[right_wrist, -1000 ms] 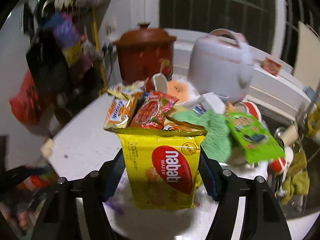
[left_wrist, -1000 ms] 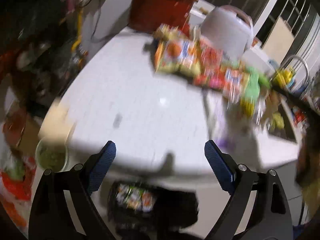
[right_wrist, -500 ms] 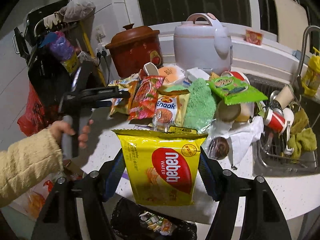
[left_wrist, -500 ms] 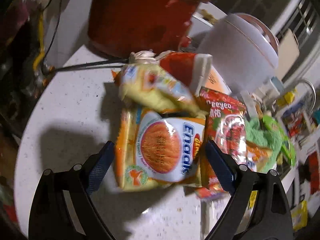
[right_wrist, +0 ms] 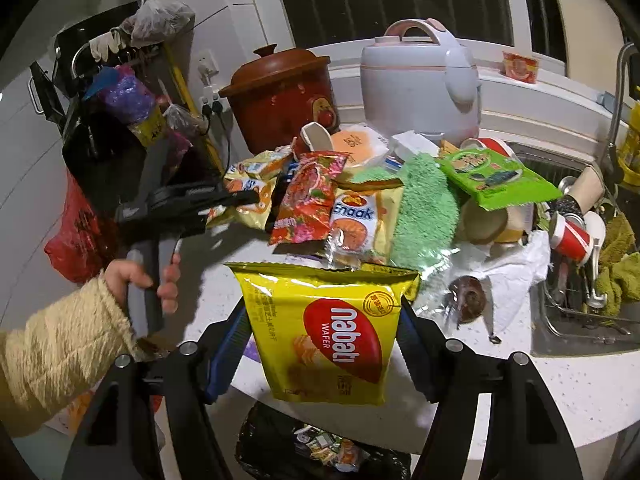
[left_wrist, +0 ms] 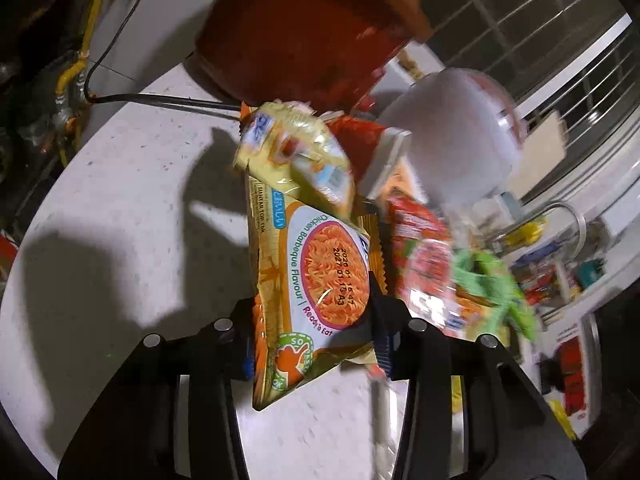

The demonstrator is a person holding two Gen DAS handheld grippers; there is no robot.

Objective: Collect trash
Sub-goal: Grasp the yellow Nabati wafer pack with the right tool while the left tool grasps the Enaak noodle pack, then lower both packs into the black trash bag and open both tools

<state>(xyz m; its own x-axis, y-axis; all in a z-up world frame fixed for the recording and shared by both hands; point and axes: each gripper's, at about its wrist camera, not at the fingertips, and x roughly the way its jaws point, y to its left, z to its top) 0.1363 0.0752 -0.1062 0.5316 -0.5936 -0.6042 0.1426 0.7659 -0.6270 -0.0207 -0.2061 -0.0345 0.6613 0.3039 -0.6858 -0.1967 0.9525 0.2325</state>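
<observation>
Looking half done at best: lots of wrappers are still being left piled on the counter. A yellow wafer pack is being held by the right tool above the bin bag, and a noodle packet is being pinched by the left tool.

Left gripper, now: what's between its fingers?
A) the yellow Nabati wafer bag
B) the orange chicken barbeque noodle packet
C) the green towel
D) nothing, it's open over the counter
B: in the left wrist view the left gripper has its jaws closed on both edges of the chicken barbeque noodle packet; the Nabati wafer bag sits in the right gripper instead.
</observation>
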